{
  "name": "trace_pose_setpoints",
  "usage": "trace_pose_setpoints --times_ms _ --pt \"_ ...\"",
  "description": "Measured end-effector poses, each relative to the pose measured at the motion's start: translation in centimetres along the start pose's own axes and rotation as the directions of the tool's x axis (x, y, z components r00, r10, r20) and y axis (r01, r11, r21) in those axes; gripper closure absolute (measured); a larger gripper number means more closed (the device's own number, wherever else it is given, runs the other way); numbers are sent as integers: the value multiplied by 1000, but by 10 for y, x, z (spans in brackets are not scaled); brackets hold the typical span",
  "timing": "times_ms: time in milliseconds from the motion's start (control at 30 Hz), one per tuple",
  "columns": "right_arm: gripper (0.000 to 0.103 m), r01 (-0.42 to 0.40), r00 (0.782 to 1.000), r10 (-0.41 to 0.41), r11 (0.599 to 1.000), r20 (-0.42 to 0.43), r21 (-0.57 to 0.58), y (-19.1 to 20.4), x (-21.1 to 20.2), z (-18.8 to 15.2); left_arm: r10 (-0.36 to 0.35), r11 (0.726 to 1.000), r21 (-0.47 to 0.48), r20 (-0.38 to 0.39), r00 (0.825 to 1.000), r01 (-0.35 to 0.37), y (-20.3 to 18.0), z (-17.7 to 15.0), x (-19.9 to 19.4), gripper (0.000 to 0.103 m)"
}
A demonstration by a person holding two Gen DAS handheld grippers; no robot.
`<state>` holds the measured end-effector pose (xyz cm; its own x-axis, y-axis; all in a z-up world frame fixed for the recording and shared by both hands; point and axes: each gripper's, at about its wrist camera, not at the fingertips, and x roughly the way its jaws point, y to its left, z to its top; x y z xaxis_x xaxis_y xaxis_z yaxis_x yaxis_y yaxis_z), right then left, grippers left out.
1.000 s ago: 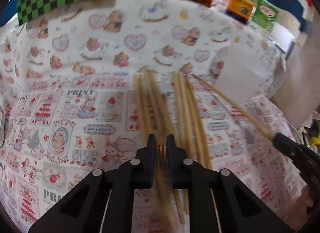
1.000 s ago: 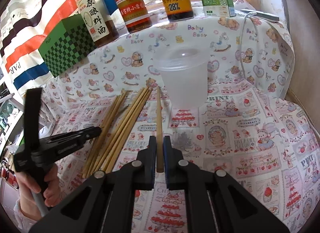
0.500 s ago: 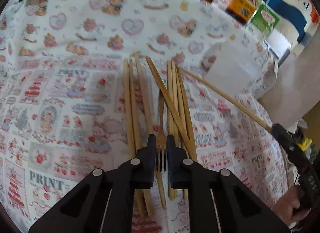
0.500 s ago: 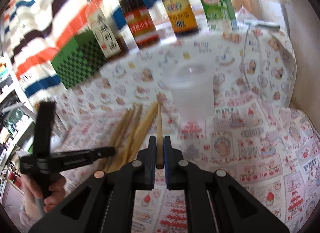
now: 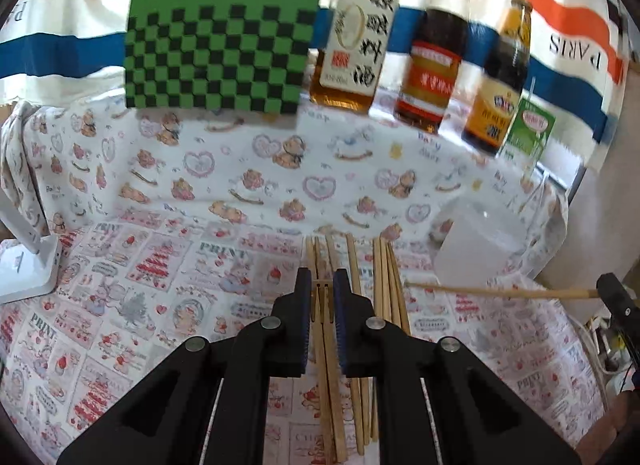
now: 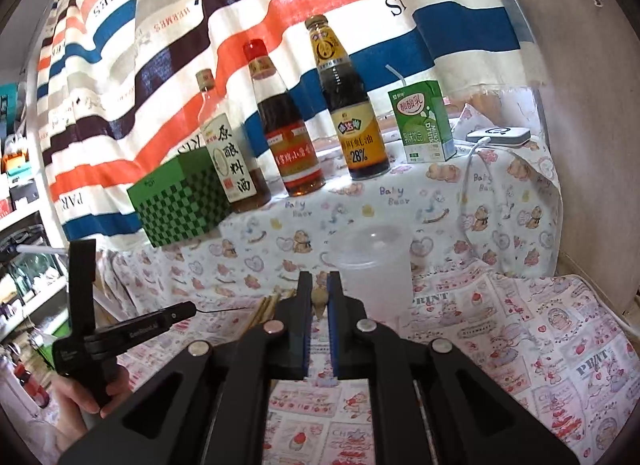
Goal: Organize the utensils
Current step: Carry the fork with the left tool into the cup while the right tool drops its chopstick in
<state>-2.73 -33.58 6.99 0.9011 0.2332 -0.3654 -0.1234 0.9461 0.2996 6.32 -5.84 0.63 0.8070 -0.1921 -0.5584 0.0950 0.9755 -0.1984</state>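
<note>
My left fingers (image 5: 320, 297) are clamped on a small wooden fork (image 5: 322, 305) at the lower centre of the left wrist view, its tines showing between the pads. My right fingers (image 6: 319, 297) are clamped on one chopstick (image 6: 320, 298); in the right wrist view only its blunt end shows between the pads, while in the left wrist view its shaft runs level across the right side of the frame. The other chopsticks (image 5: 384, 285) lie in loose bundles on the bench (image 5: 140, 285), directly below the fork. The clear cup (image 6: 374, 277), the likely holder, stands upright just right of centre in the right wrist view, close behind my right fingers. Risks, as I judge them: the chopstick is gripped near one end, so its long free length may swing, strike the cup rim and tip the light cup; the thin fork may twist or slip from a narrow hold; and both tools heading for the one opening may collide, or the fork may drop into the pile.
</note>
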Motion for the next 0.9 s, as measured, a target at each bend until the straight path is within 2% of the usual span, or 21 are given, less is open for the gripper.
trace_pose_setpoints --times_ms 33,100,133,200,267,400,567,733,900 --pt "97 11 1000 -11 1000 0 -3 0 -2 3 6 1000 0 23 1000 -6 0 1 -4 93" --pt "97 54 999 -54 999 -3 6 -1 -5 8 49 999 7 118 992 -50 0 2 -15 93" --pt "97 44 999 -44 999 -9 29 -2 -7 13 61 998 23 160 985 -65 -2 2 -19 94" --pt "97 -4 1000 5 999 -28 50 0 -7 24 26 999 41 206 978 -35 -1 3 -26 93" --pt "97 13 999 -12 1000 -35 15 9 -7 35 -30 999 20 203 979 27 4 5 -28 94" --pt "97 39 999 -40 997 -16 -61 30 -10 59 -78 997 9 196 978 78 6 8 -31 93" --pt "97 43 999 -41 998 25 -55 48 -13 86 -185 978 -61 189 964 199 18 10 -32 93" --pt "97 43 995 -42 999 92 -16 64 -13 122 -222 965 -100 172 960 241 24 11 -30 94" --pt "97 53 982 -56 998 181 22 63 -18 142 -180 980 -51 178 967 192 16 10 -32 94"
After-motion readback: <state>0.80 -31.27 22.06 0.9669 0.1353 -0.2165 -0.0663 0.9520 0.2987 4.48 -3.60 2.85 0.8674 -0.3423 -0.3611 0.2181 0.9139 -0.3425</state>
